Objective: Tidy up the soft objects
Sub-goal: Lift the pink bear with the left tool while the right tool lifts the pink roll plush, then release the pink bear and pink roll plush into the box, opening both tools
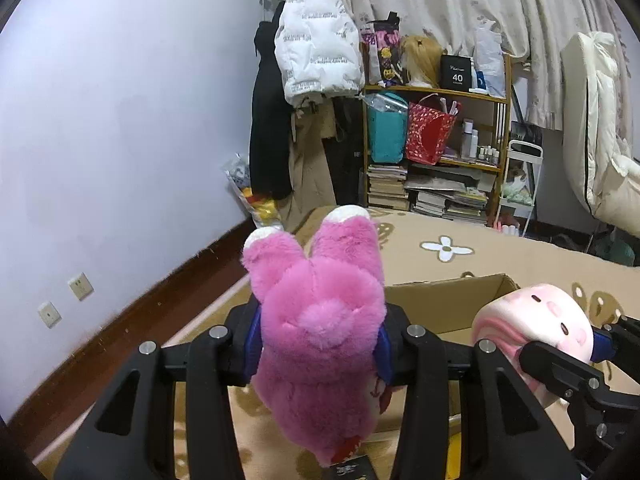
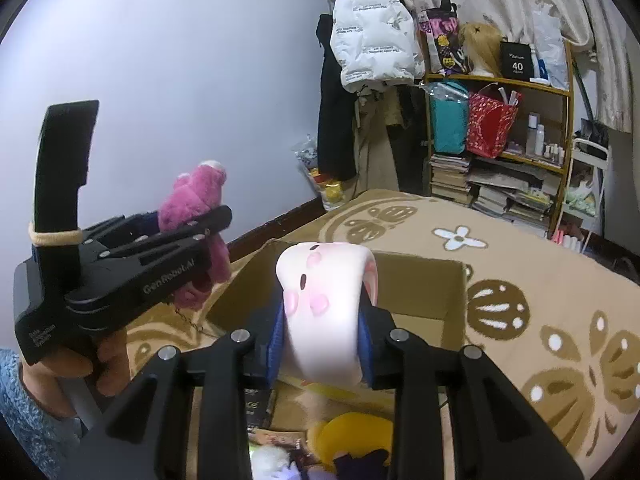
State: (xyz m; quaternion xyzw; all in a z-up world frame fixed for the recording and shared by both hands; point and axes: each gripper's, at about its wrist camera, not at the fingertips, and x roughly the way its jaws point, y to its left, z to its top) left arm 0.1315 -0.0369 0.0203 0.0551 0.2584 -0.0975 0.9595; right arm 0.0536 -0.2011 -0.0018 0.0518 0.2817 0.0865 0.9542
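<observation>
A fluffy magenta plush toy [image 1: 320, 320] with white-tipped ears is clamped between the blue pads of my left gripper [image 1: 320, 344], which is shut on it. The same plush [image 2: 196, 208] and left gripper [image 2: 168, 240] show at the left of the right wrist view, held up by a hand. My right gripper [image 2: 324, 340] is shut on a pale pink plush [image 2: 324, 312] with a small face; it appears at the right of the left wrist view too [image 1: 536, 320]. Both toys hang above an open cardboard box [image 2: 420, 280] on the patterned blanket.
Inside the box lie a yellow soft toy [image 2: 352, 436], a white fluffy one [image 2: 268, 460] and a dark package [image 2: 260, 404]. A beige flowered blanket [image 2: 540, 300] covers the bed. Behind stand a cluttered shelf [image 1: 436, 136], hanging coats [image 1: 316, 40] and a folded white duvet [image 1: 600, 128].
</observation>
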